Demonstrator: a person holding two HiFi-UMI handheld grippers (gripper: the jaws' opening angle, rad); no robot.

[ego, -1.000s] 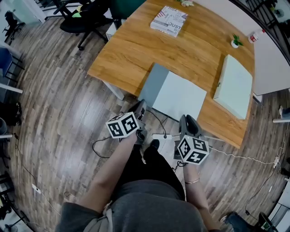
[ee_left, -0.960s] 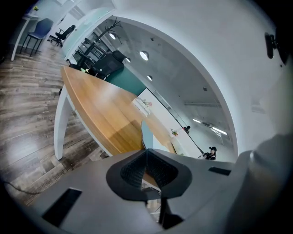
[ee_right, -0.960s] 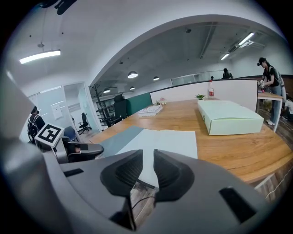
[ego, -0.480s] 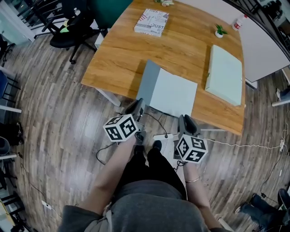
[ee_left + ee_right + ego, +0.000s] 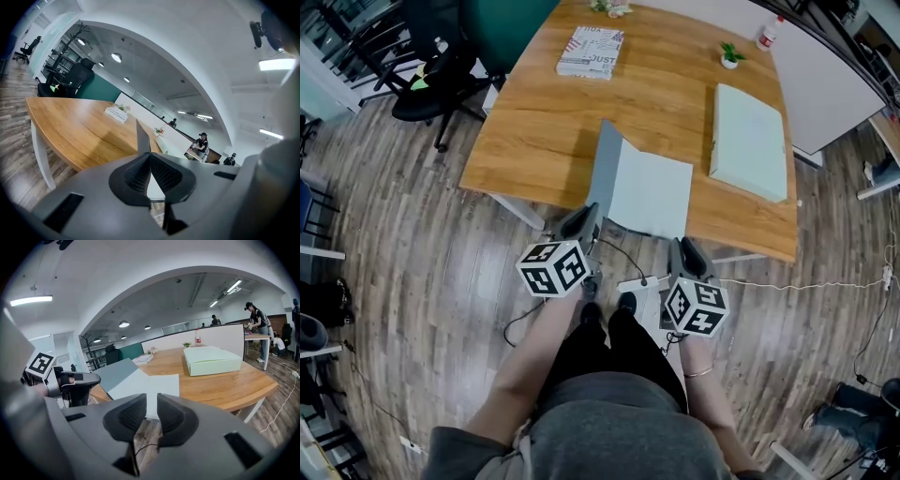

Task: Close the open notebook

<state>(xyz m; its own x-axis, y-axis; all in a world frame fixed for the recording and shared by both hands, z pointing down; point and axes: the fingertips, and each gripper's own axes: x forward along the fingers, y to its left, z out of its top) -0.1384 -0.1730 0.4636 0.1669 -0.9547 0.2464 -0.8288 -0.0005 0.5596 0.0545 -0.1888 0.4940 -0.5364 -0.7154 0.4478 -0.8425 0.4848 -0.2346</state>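
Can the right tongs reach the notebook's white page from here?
Probably yes: the right tongs are open, empty, facing the white page with nothing between; the left tongs hold the grey cover aside.

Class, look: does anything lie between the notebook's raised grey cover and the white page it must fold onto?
Nothing visible does. The left tongs grip the grey cover; the white page is bare, and the open right tongs sit short of its near edge.

likely an office: desks (image 5: 675,98), swivel chairs (image 5: 441,86), partitions (image 5: 825,94).
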